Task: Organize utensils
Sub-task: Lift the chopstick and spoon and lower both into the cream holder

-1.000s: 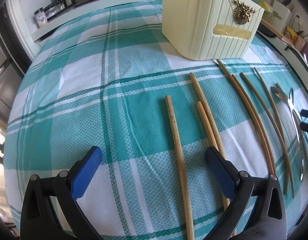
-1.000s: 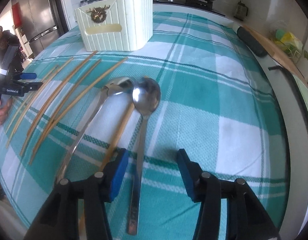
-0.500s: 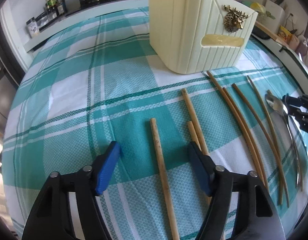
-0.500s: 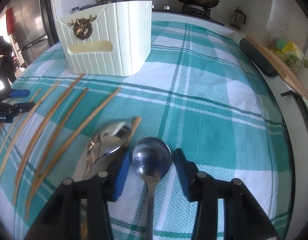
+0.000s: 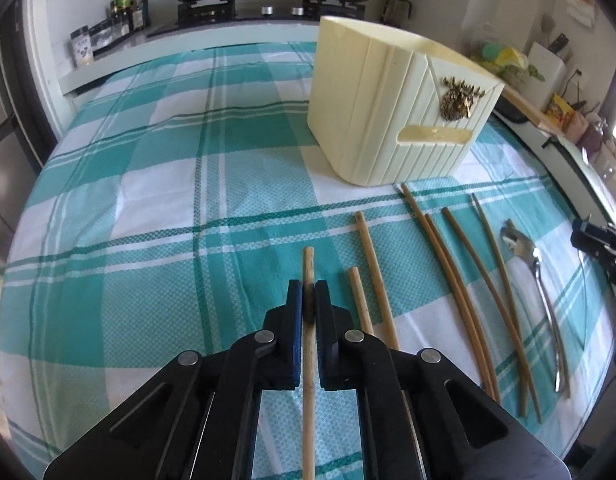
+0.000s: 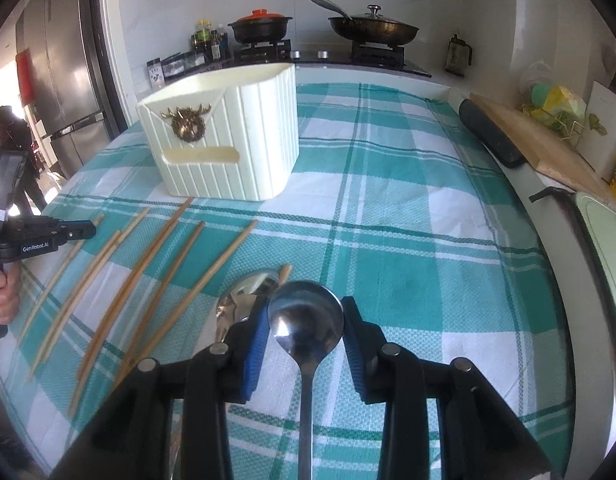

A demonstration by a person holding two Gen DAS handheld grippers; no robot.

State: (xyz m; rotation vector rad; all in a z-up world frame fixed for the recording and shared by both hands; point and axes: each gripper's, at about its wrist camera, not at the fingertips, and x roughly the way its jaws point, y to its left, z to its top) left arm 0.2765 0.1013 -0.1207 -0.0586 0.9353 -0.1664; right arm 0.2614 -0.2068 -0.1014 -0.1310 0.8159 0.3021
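My left gripper (image 5: 308, 300) is shut on a wooden chopstick (image 5: 308, 264), whose tip sticks out past the pads. Several more chopsticks (image 5: 377, 276) lie side by side on the teal checked cloth to its right. Farther right lies a steel spoon (image 5: 537, 268). My right gripper (image 6: 306, 306) is shut on the bowl of another steel spoon (image 6: 304, 320), whose handle runs back between the fingers. The second spoon (image 6: 244, 292) lies just left of it. A cream ribbed utensil holder (image 5: 395, 112) (image 6: 228, 140) stands upright behind the row. The left gripper (image 6: 80, 230) also shows at the left edge of the right wrist view.
A stove with a pot (image 6: 262, 26) and a frying pan (image 6: 373, 28) stands behind the table. A wooden cutting board (image 6: 547, 148) and a dark roll (image 6: 489, 132) lie along the right edge. Bottles (image 5: 126, 8) stand at the back left, and a person (image 6: 4, 136) by the fridge.
The left jaws have closed on the chopstick and lifted. The right jaws have closed in on the spoon's bowl and risen; both views now look more level across the table.
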